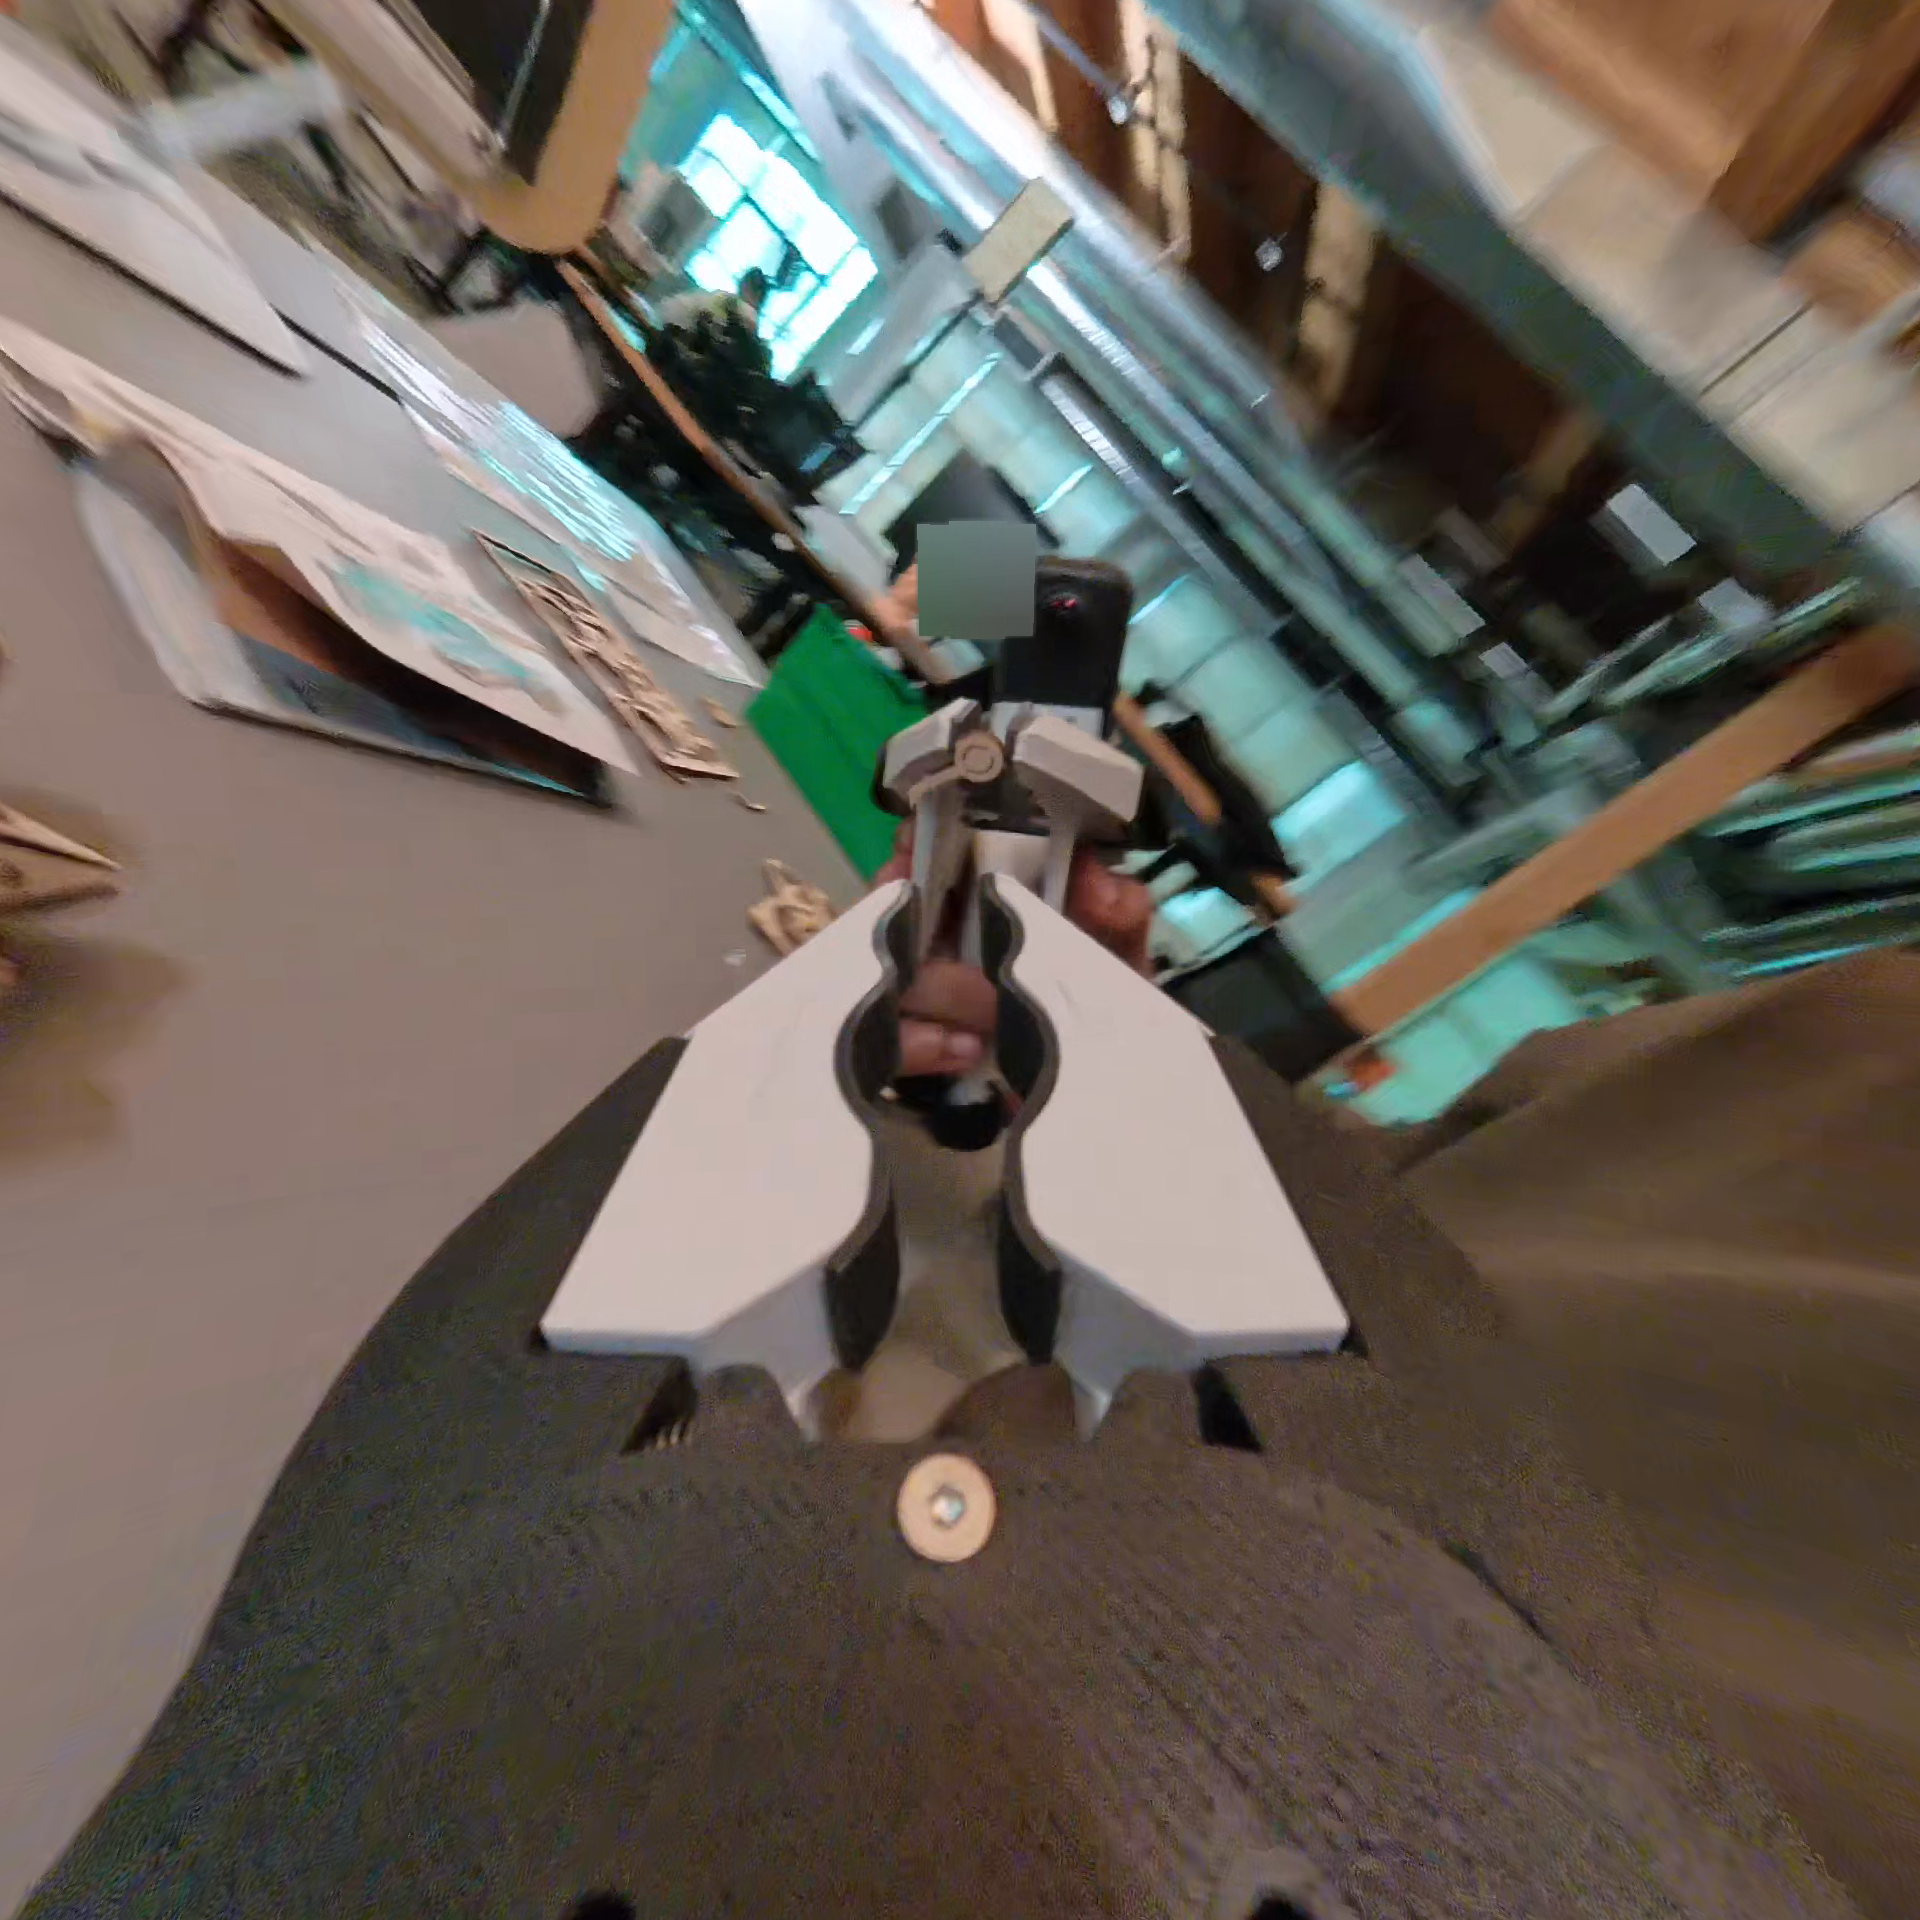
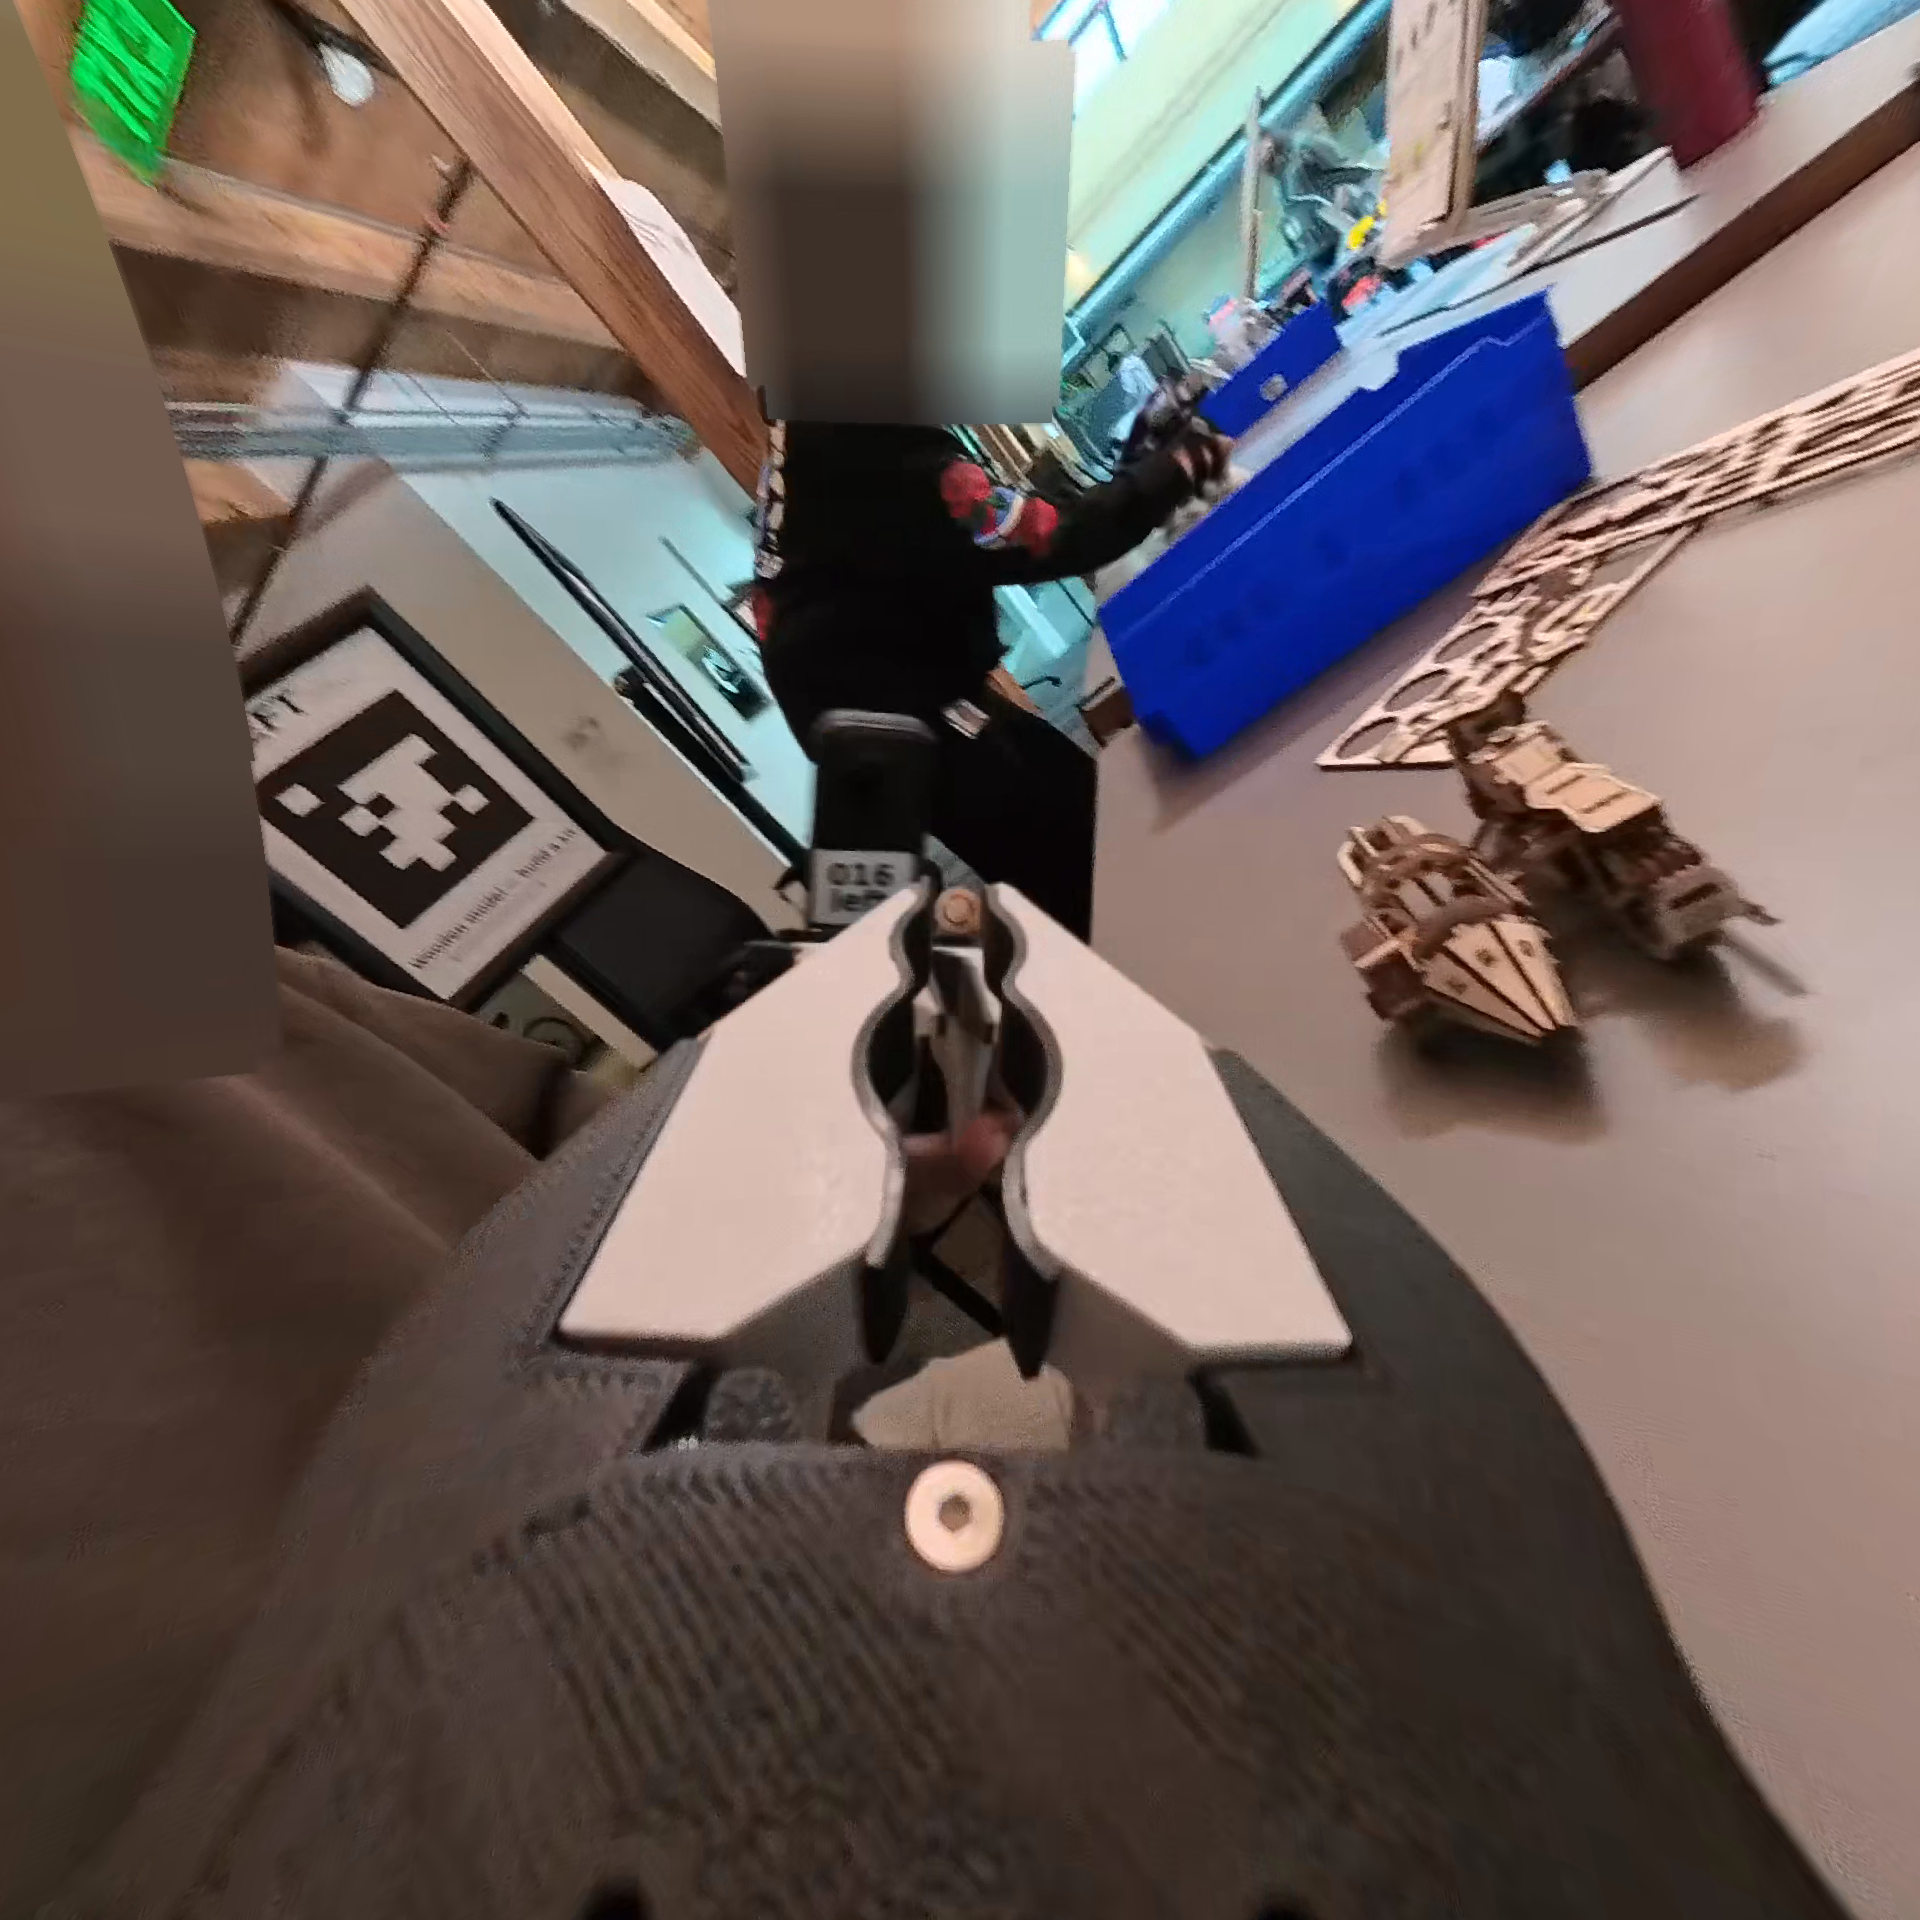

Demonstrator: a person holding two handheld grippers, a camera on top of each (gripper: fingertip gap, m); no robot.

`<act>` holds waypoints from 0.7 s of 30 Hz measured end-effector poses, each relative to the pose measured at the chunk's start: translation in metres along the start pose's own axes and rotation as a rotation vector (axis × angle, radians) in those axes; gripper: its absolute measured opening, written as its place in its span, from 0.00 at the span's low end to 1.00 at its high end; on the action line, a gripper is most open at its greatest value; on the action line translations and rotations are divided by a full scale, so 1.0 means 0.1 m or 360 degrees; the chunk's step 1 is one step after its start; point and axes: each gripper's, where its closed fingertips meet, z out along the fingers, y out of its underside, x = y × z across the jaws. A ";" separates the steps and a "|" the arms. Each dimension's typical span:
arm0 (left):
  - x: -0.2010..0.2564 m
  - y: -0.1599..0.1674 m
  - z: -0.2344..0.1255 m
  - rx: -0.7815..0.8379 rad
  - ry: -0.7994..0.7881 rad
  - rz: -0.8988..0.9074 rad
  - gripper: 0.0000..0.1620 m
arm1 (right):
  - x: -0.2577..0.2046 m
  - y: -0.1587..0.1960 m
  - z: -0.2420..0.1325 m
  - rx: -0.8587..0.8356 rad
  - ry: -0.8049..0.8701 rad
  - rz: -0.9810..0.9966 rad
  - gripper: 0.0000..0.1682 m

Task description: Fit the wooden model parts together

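Right wrist view: two wooden model assemblies [image 2: 1455, 945] on table [image 2: 1351, 1195], both tongs nearly closed, empty.

Left hand-held gripper [image 1: 948, 909] and right hand-held gripper [image 2: 951, 914] tip to tip, both nearly closed, empty.

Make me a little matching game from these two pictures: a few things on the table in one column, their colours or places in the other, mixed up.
Things:
1. bin
2. wooden model
3. cut-out sheet
4. green cloth

Descriptions:
A. flat on the table, full of holes
B. blue
C. hangs beyond the table edge, left wrist view
D. part-built, standing on the table

Pairs: 1-B, 2-D, 3-A, 4-C
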 end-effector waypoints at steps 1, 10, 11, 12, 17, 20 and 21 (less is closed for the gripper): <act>0.02 -0.02 -0.01 0.0025 0.0070 -0.0130 0.08 | -0.02 -0.01 0.01 0.0009 -0.0020 0.0001 0.04; 0.14 -0.15 -0.07 0.0149 0.0402 -0.0622 0.15 | -0.26 0.00 0.14 0.0074 -0.0277 0.0103 0.04; 0.18 -0.16 -0.07 0.0161 0.0431 -0.0622 0.15 | -0.26 0.00 0.15 0.0083 -0.0296 0.0134 0.04; 0.20 -0.18 -0.08 0.0179 0.0457 -0.0625 0.15 | -0.26 0.00 0.16 0.0091 -0.0315 0.0156 0.04; 0.25 -0.26 -0.14 0.0241 0.0528 -0.0612 0.11 | -0.30 -0.02 0.14 0.0120 -0.0409 0.0266 0.04; 0.26 -0.29 -0.16 0.0268 0.0542 -0.0597 0.04 | -0.30 -0.03 0.13 0.0140 -0.0447 0.0333 0.04; 0.25 -0.29 -0.16 0.0269 0.0532 -0.0595 0.02 | -0.30 -0.03 0.12 0.0144 -0.0457 0.0352 0.04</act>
